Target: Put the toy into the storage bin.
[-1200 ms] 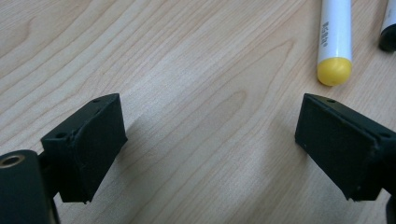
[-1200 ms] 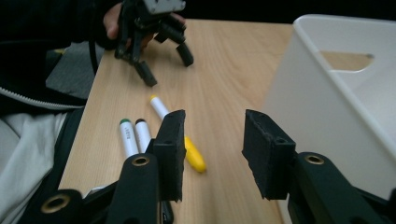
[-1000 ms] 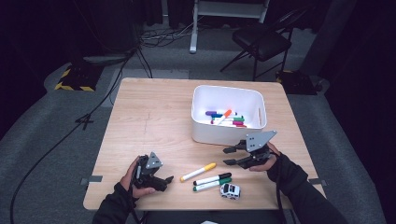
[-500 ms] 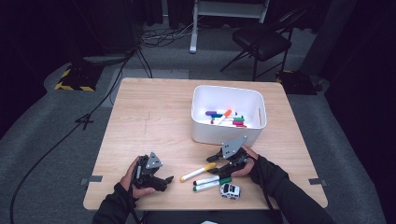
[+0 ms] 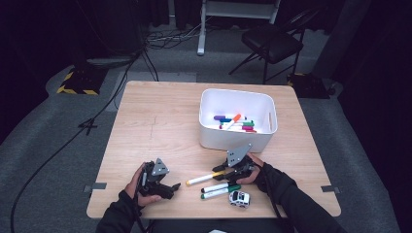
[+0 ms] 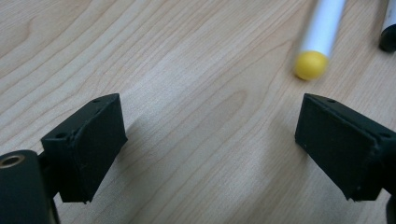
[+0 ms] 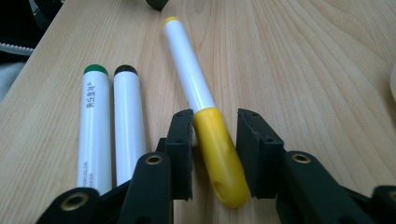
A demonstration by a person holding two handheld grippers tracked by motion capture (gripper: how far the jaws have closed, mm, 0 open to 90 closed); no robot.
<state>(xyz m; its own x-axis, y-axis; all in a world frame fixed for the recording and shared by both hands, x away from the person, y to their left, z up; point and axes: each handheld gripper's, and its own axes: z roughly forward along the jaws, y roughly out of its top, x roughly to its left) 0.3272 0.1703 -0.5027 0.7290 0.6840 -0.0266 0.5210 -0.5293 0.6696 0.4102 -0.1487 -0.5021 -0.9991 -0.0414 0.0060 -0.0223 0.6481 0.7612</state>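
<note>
A white marker with a yellow cap (image 7: 191, 79) lies on the wooden table (image 5: 160, 121). My right gripper (image 7: 215, 126) is low over it, and its jaws have just been closing about the yellow cap. One pad touches the cap and a thin gap shows at the other. In the high view the right gripper (image 5: 219, 170) sits at the yellow marker's (image 5: 204, 178) right end. My left gripper (image 5: 175, 186) rests near the front left, open and empty (image 6: 210, 140), with the marker's yellow end (image 6: 310, 63) ahead of it.
A black-tipped marker (image 7: 127, 121) and a green-tipped marker (image 7: 95, 121) lie side by side just beside the yellow one. A small white toy car (image 5: 239, 198) sits near the front edge. A white bin (image 5: 237, 138) holding several markers stands behind the right gripper.
My right gripper has come down and to the left from beside the bin onto the yellow marker's cap end, its jaws narrowing. The left gripper has stayed in place.
</note>
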